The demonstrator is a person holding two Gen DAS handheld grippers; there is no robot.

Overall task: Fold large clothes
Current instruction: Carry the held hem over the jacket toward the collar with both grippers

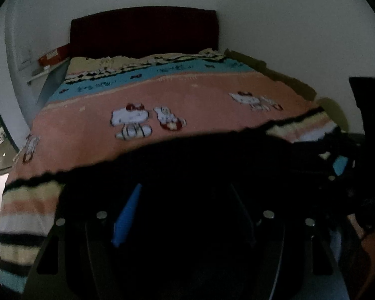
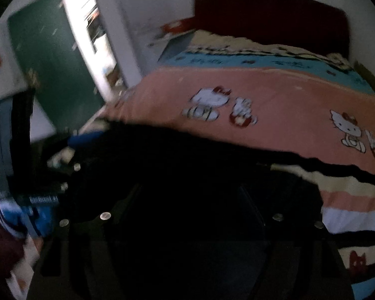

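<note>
Black garment [image 1: 212,160] drapes over both tongs, left gripper [image 1: 187,200] and right gripper [image 2: 190,200]; pink blanket [image 1: 187,92] lies beyond. Whether either clamps the cloth cannot be told.

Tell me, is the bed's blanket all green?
No, the blanket is mostly pink with a blue band and white cartoon cats.

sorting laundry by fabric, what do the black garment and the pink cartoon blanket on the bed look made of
Black garment: soft, matte cloth, limp and shapeless; too dark to tell the weave. Pink blanket: looks like plush fleece, with fuzzy, printed cat figures and stripes.
</note>
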